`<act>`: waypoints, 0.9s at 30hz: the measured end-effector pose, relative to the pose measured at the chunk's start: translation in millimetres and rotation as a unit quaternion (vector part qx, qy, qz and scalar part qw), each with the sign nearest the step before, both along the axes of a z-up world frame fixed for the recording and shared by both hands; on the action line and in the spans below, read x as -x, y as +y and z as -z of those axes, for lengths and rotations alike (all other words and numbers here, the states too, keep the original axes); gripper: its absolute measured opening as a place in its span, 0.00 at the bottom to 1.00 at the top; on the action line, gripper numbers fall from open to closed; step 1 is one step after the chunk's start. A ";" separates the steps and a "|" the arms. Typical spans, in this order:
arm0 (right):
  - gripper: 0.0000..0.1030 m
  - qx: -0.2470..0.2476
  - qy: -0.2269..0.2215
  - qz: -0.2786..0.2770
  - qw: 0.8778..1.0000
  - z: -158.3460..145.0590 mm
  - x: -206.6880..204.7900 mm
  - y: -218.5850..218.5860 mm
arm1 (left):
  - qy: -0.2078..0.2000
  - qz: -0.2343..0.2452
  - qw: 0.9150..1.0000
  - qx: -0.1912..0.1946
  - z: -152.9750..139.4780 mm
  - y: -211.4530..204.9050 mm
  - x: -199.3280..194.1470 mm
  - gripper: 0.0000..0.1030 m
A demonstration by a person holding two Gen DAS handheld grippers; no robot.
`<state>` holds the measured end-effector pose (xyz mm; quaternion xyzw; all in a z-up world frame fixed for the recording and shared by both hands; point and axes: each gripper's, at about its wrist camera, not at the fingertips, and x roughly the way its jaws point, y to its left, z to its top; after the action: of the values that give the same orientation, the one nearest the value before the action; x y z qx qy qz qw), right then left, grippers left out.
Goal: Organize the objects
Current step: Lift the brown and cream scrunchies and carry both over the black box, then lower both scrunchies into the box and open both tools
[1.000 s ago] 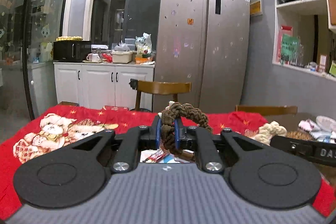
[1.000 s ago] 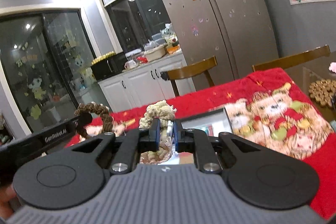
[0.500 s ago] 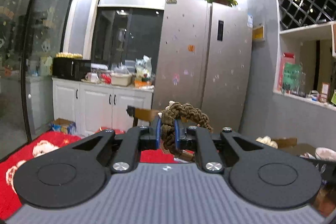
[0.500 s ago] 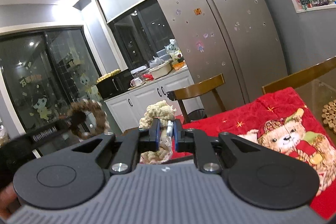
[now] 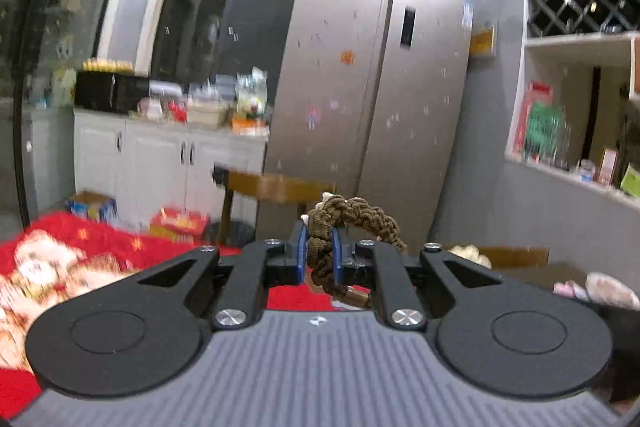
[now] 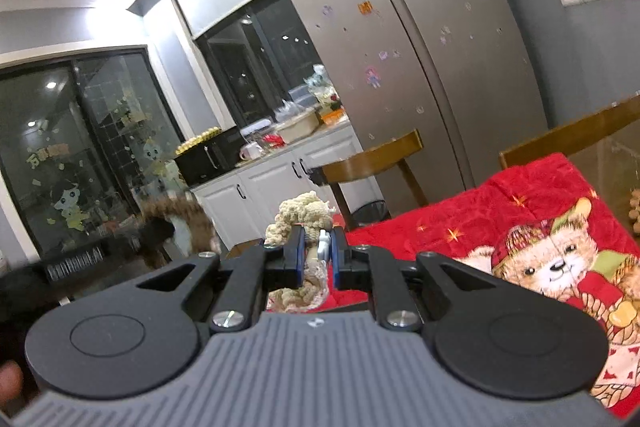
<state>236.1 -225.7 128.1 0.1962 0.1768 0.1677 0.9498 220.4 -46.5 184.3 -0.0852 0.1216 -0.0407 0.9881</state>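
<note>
1. The left gripper [image 5: 319, 253] has its fingers clamped on a brown braided rope ring [image 5: 356, 223], carried in the air above the red bear-print cloth [image 5: 80, 251]. Only a short section of the braid sits between the pads; the rest arcs off to the right. Judgement: a quick swing could twist the ring in the grip or pull it free.

2. The right gripper [image 6: 316, 255] has its fingers pressed together on a cream knitted rope toy [image 6: 302, 213], with a small white piece [image 6: 323, 241] pinched alongside it. Most of the toy bulges above and below the pads. Judgement: soft yarn compresses, so the hold may slacken and the toy drop onto the cloth.

3. In the right wrist view the left gripper and its ring appear blurred, near the left side. Judgement: the 2 grippers could collide or snag their loads.

4. No destination is visible in either view. Judgement: placement cannot be assessed; a wooden chair [image 6: 372, 159] stands near the table edge.
</note>
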 end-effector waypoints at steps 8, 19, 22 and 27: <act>0.15 0.020 0.059 0.011 0.998 34.0 -20.5 0.4 | 0.124 0.021 0.992 -0.017 67.7 -0.5 -52.8 0.15; 0.15 0.065 0.127 0.006 0.990 75.9 -34.7 20.7 | 0.205 0.027 0.978 -0.037 122.5 -12.8 -66.5 0.15; 0.15 0.072 0.134 0.003 0.988 80.1 -35.1 23.6 | 0.217 0.022 0.974 -0.057 132.8 -15.0 -64.0 0.15; 0.15 0.092 0.136 -0.007 0.986 82.9 -35.9 31.0 | 0.234 0.010 0.971 -0.057 143.8 -9.8 -65.1 0.15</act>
<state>272.0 -194.7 45.2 0.1279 0.3200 0.1295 0.9298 285.5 -56.3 40.5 -0.0343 0.3522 -0.0230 0.9350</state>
